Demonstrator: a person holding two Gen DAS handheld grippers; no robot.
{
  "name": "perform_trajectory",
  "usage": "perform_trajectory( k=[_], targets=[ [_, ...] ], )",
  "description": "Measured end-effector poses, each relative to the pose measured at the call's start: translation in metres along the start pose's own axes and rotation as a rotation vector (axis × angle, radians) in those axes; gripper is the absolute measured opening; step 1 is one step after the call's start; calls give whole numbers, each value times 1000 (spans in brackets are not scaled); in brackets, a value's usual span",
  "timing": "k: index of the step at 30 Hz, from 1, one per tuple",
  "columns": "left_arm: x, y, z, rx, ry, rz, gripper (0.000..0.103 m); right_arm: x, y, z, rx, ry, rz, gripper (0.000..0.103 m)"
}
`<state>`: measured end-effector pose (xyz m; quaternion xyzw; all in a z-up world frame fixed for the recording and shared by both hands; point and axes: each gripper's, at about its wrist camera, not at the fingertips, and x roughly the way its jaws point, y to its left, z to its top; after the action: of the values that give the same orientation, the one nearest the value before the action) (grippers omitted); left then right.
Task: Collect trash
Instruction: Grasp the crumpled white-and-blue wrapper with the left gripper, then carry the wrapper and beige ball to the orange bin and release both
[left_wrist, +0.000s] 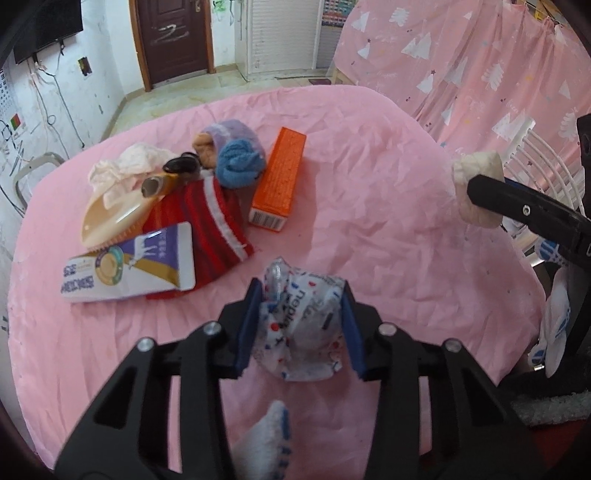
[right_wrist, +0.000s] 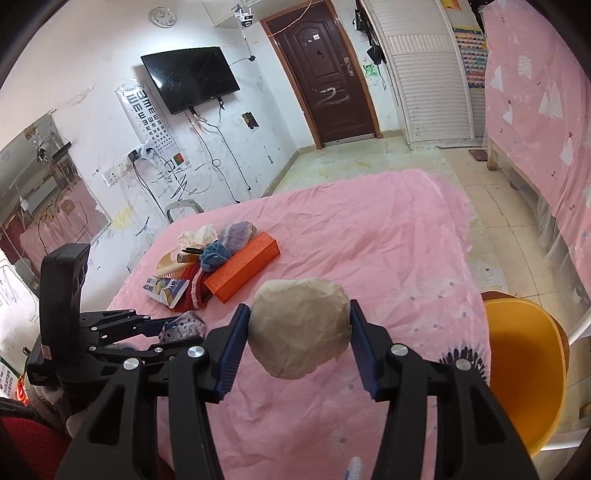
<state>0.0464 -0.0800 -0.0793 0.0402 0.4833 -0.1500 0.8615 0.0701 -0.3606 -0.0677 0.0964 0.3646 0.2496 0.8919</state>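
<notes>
Between the blue pads of my left tongs (left_wrist: 301, 326) sits a crumpled tissue packet (left_wrist: 301, 332), white plastic with red and blue dots and dark lettering, pinched from both sides and held just above the pink worktop (left_wrist: 369, 206). My right tongs (right_wrist: 300, 334) grip a beige paper wad (right_wrist: 300, 328), a rounded crumpled ball squeezed between both pads; from the left wrist view I see that same wad at the tip of the right tongs, over the worktop's right edge.

Farther out on the worktop, a pile of things lies well apart from both tongs. Nearest the left tongs is a flattened purple-and-white carton (left_wrist: 129, 264), resting partly on a red knitted cloth (left_wrist: 207, 225) with white stripes. Beside the cloth lies an orange box (left_wrist: 279, 179), long and narrow, its barcode end pointing towards me. Behind these I make out a blue rolled sock (left_wrist: 238, 164), touching a lilac fuzzy cloth (left_wrist: 232, 133), a cream brush (left_wrist: 114, 214) and a crumpled pale tissue (left_wrist: 125, 164).

Off the worktop's right side, the right wrist view shows an orange bin (right_wrist: 524, 373), below and just beside the right tongs. A dark TV (right_wrist: 190, 79) hangs on the far wall near a brown door (right_wrist: 321, 74).
</notes>
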Motion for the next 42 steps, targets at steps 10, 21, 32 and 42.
perform_trajectory(
  k=[10, 21, 32, 42],
  targets=[
    [-15, -30, 26, 47, -75, -5, 39, -25, -25, -2, 36, -59, -27, 43],
    [-16, -91, 60, 143, -125, -77, 39, -64, -71, -7, 105, -129, -110, 43],
    [-8, -162, 87, 254, -123, -167, 40, -94, -120, -22, 178, -176, -190, 43],
    [8, -216, 111, 318, -110, -215, 40, -111, -163, -37, 244, -198, -240, 43]
  ],
)
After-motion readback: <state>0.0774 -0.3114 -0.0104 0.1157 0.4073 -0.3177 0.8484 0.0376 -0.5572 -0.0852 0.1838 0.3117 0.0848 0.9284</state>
